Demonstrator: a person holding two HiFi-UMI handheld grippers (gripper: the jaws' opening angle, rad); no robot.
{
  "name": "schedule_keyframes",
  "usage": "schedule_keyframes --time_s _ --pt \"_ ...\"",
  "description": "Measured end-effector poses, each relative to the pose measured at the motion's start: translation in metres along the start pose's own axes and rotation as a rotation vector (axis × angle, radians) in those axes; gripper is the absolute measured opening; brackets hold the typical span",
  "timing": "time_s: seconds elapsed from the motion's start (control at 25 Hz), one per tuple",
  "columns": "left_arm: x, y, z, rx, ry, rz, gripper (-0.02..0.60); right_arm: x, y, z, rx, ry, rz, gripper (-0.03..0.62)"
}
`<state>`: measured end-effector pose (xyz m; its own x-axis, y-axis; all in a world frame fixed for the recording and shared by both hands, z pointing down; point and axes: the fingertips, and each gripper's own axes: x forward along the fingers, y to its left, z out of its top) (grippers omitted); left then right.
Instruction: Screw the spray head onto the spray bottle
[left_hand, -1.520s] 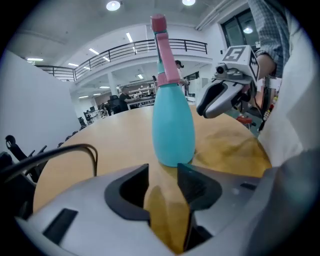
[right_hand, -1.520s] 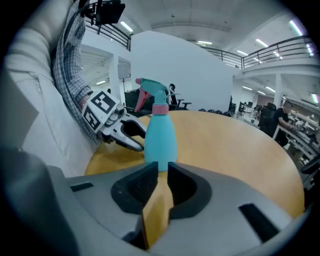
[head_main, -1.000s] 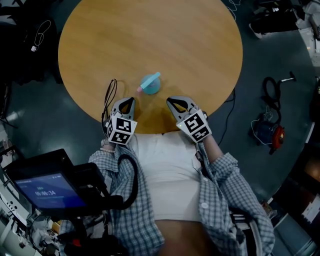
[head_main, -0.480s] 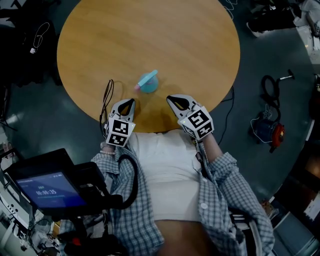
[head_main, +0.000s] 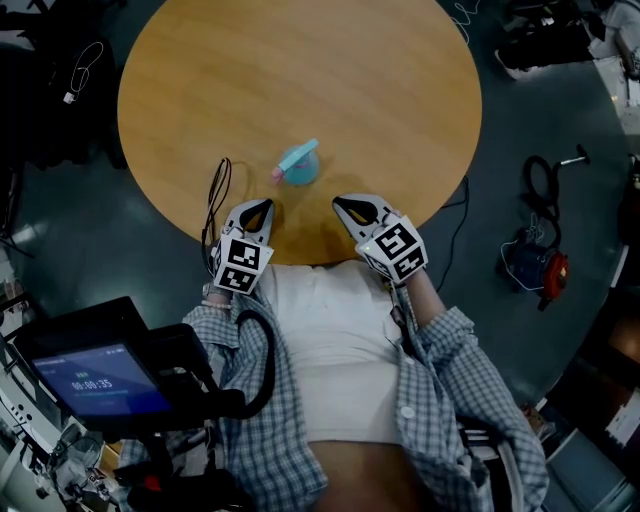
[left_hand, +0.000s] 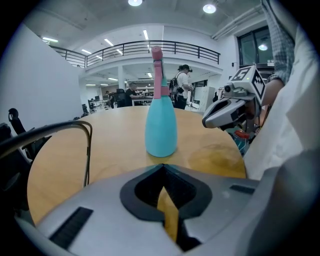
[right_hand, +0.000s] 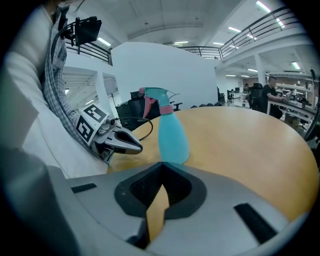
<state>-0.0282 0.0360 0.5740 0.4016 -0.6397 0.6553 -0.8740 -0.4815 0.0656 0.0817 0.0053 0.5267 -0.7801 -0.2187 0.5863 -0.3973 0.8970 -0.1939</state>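
Observation:
A teal spray bottle with a pink collar and teal spray head stands upright on the round wooden table, near its front edge. It shows in the left gripper view as the bottle and in the right gripper view as the bottle with its spray head on top. My left gripper rests shut and empty at the table's near edge, left of the bottle. On the bottle's other side my right gripper is also shut and empty. Neither touches the bottle.
A black cable loop lies on the table just left of my left gripper. A device with a lit screen sits at lower left. Cables and a red-and-blue tool lie on the floor at right.

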Motion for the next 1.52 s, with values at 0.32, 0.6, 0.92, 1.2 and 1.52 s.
schedule_keyframes --time_s 0.32,0.6,0.92,1.2,1.52 --pt "0.0 -0.004 -0.001 0.011 0.005 -0.018 0.006 -0.001 0.007 -0.006 -0.003 0.014 0.034 -0.006" --pt "0.001 -0.004 0.0 0.01 -0.001 -0.026 0.006 0.0 0.008 -0.013 -0.015 0.046 0.043 -0.006" --pt "0.0 -0.005 -0.002 0.009 0.006 -0.025 0.005 0.001 0.009 -0.013 -0.012 0.044 0.046 -0.006" --pt "0.0 -0.004 -0.002 0.009 0.006 -0.023 0.005 0.001 0.008 -0.013 -0.013 0.051 0.046 -0.006" --pt "0.0 -0.006 -0.003 0.008 0.012 -0.026 0.006 0.001 0.009 -0.014 -0.013 0.056 0.047 -0.006"
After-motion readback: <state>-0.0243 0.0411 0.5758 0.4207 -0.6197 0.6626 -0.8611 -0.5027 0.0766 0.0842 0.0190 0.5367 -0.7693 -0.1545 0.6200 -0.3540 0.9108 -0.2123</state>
